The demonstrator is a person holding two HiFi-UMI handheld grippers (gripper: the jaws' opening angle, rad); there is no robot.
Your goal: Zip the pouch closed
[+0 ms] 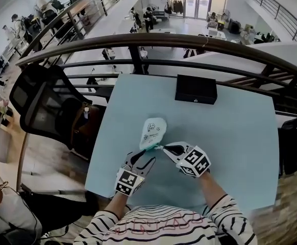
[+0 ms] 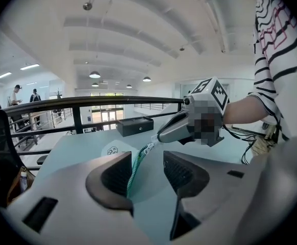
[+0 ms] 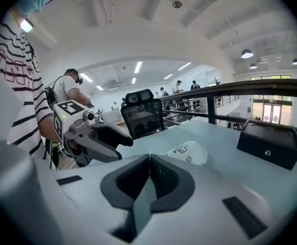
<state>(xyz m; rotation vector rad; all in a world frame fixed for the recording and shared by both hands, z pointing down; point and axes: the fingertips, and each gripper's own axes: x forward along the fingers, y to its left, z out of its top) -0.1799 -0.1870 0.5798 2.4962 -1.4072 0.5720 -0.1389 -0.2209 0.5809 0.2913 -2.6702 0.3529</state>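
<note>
Pale blue-green rectangular table (image 1: 240, 137), small black box (image 1: 196, 89) with a tiny front knob lying at the far edge, white pouch (image 1: 153, 130) with cartoon prints near the middle, well apart from the box

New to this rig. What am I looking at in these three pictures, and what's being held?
No robot: a person holds a two-jaw gripper in each hand. The head view looks down from their head; the other two views ride on each gripper. On the light blue table are a white pouch and a black box. The right gripper, jaws shut, pinches the zipper pull. The left gripper has jaws apart, the pouch's green zipper running between them.
</note>
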